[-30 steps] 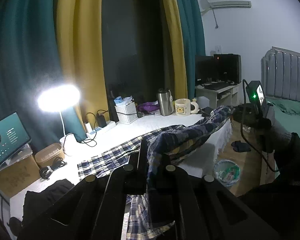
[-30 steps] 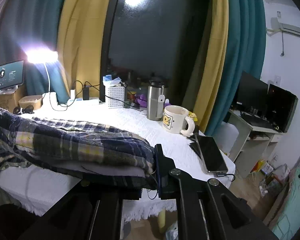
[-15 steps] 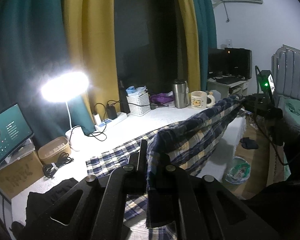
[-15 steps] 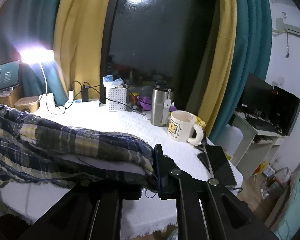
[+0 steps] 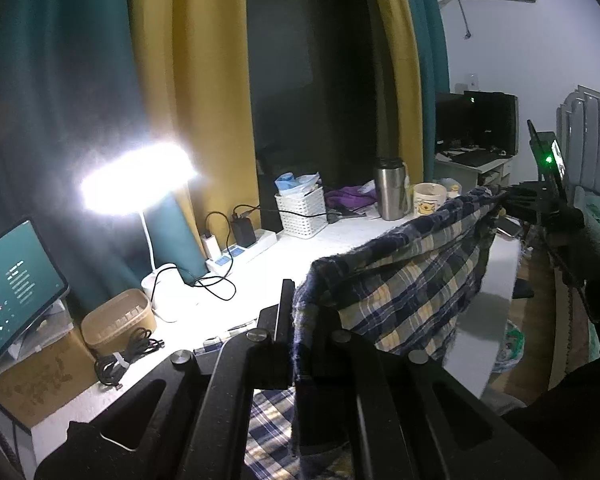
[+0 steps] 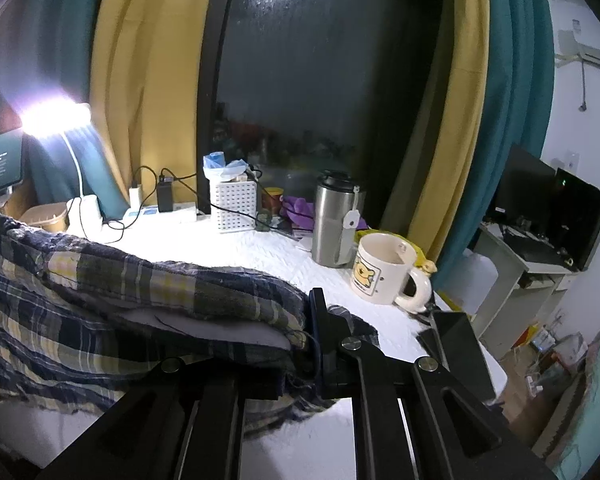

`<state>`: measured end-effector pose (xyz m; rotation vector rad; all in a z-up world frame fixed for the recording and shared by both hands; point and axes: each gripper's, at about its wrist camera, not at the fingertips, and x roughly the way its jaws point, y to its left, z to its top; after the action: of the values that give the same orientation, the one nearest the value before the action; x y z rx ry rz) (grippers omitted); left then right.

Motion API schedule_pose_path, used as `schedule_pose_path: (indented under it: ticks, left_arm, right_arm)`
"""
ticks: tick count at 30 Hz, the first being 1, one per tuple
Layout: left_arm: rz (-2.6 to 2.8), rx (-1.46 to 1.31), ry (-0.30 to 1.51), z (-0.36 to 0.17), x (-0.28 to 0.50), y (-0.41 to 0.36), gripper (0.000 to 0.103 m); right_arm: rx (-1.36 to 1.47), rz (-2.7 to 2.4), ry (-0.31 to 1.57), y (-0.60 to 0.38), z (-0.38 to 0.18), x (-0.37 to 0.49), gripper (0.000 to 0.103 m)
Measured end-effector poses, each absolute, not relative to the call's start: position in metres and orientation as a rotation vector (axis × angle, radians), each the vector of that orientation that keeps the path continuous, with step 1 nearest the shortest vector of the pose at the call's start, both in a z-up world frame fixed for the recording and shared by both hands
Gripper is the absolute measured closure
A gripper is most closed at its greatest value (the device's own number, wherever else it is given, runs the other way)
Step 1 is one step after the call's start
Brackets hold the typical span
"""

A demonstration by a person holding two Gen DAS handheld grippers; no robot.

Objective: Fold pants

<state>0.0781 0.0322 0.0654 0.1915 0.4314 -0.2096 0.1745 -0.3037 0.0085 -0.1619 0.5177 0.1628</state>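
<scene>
Left wrist view had our left gripper [image 5: 300, 320] clamped tight on one end of the plaid pants [image 5: 404, 280], fabric pinched between the black fingers [image 5: 286, 312] and dropping straight down below them. From there the pants ran as a taut band across to our right gripper [image 5: 500, 200], which we could see far off at the table's right end, closed on the other end of the cloth. So the pants were held up off the white table [image 5: 284, 256] between the two, with more plaid hanging loose underneath near the front edge. Right wrist view showed the same thing from the other side: right gripper [image 6: 312, 344] pinching a thick bunched fold of the pants [image 6: 148, 292], the rest stretching off to the left. Behind them on the table [image 6: 260, 248] we had a steel tumbler [image 6: 336, 220] with a cartoon mug [image 6: 384, 268] just beside it, a white basket [image 6: 236, 204], a power strip [image 6: 160, 212], and a lit lamp [image 5: 140, 176]. A dark phone [image 6: 456, 340] lay near the table's right edge, close to the right gripper.
</scene>
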Motion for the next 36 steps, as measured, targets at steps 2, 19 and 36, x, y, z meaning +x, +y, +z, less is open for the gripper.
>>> schedule_pose_path:
  ticks: [2, 19, 36]
  left_arm:
    - [-0.208, 0.189, 0.438, 0.064, 0.088, 0.037, 0.101]
    - [-0.215, 0.141, 0.591, 0.012, 0.183, 0.081, 0.101]
    - [-0.181, 0.081, 0.808, -0.073, 0.259, 0.124, 0.095]
  right_arm:
    - [-0.163, 0.165, 0.527, -0.298, 0.007, 0.185, 0.093]
    - [-0.172, 0.183, 0.673, -0.255, -0.047, 0.277, 0.093]
    - [-0.258, 0.168, 0.823, -0.218, -0.111, 0.347, 0.093]
